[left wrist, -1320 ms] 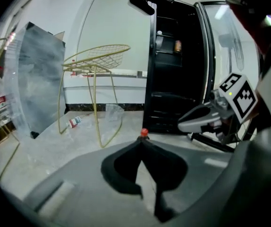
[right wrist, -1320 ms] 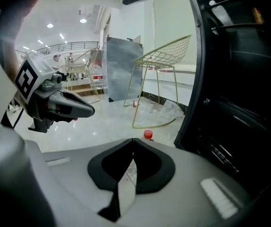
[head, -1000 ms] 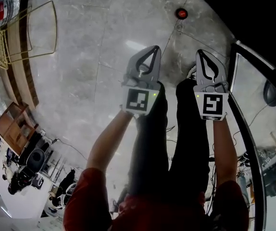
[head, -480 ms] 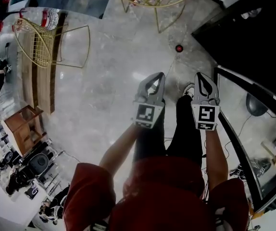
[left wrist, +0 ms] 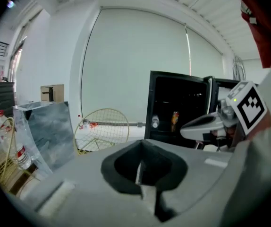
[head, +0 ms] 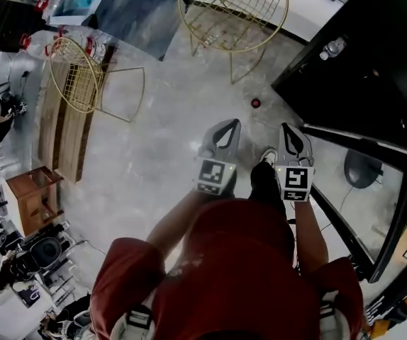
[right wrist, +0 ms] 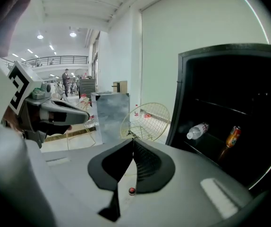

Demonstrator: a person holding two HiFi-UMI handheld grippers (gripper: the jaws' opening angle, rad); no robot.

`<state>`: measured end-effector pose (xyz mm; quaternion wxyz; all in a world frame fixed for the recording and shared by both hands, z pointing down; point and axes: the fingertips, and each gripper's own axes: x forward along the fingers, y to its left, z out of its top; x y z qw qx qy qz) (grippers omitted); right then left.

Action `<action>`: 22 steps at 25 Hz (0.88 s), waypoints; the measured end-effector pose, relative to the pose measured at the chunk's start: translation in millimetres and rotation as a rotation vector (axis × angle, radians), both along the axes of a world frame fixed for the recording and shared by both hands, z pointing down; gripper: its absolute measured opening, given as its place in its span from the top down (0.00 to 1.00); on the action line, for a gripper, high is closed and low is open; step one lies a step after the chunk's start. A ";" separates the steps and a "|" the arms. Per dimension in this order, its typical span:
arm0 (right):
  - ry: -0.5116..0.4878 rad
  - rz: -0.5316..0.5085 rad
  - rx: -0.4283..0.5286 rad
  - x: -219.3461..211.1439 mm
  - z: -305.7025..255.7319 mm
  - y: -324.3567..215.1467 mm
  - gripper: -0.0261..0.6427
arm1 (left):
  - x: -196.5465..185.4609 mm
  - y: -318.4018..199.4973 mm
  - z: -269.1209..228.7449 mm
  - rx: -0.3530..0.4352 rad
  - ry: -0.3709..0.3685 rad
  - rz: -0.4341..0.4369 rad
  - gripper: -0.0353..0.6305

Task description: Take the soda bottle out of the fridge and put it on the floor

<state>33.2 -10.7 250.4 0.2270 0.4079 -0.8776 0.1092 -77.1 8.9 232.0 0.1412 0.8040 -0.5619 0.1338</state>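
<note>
Head view: the person stands on the pale floor (head: 162, 144) with both arms stretched forward. The left claw (head: 226, 127) and right claw (head: 291, 134) are side by side, each pinched together and carrying nothing. The black fridge (head: 374, 76) is ahead to the right. Its open door (head: 359, 142) swings out just beside the right claw and is cut off low at the right. A clear bottle (head: 331, 48) shows at the fridge's mouth, but the soda bottle cannot be made out in the dark interior. A small red object (head: 255, 103) lies on the floor ahead of the claws, with bare floor around it. A wire chair (head: 232, 9) stands further off.

Left gripper view: the left claw (left wrist: 139, 167) is closed to a thin seam with nothing in it. Past it the fridge (left wrist: 161, 86) stands open. The soda bottle (left wrist: 174, 118), orange, is on a shelf with its long axis up and down. It is small and dim. The clear bottle (left wrist: 155, 122) is to its left.

Right gripper view: the right claw (right wrist: 131, 160) is fully closed and empty. The soda bottle (right wrist: 232, 137) stands on the fridge (right wrist: 206, 70) shelf, neck uppermost and leaning right in this wide view. The clear bottle (right wrist: 198, 130) lies on its side nearby, apart from it.
</note>
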 end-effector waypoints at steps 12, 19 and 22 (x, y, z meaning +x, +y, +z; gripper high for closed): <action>-0.088 0.129 0.147 21.1 -120.1 -23.3 0.96 | -33.3 -16.5 -107.6 0.121 -0.058 -0.029 0.95; -0.105 0.166 0.208 33.1 -144.0 -32.7 0.96 | -21.5 -24.0 -136.3 0.202 -0.099 0.025 0.95; -0.106 0.161 0.211 33.2 -145.6 -33.1 0.96 | -18.0 -22.4 -138.5 0.204 -0.100 0.031 0.95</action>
